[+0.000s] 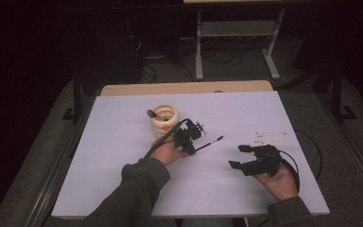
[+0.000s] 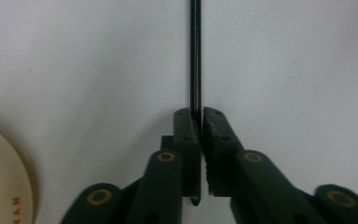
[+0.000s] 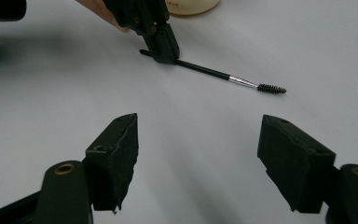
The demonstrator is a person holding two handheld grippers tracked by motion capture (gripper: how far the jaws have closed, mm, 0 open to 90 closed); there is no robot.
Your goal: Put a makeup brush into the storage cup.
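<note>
Gripping: left gripper (image 2: 198,116) clamped on brush (image 3: 214,72) handle's tail.
Axis: bristles straight ahead of those jaws.
Right gripper (image 3: 198,154): jaws apart, empty.

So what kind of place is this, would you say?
Probably a lab or recording workspace, not a home: a plain white table in a dark room, a bare metal stand with cables on the floor behind, and hand-held grippers with their own cameras.

From above our side, we looked forward and down over the white table (image 1: 123,156). The left gripper view sat close, looking along a thin black brush (image 2: 195,56). The right gripper view faced that same brush (image 3: 223,74) from farther off, low over the tabletop.
</note>
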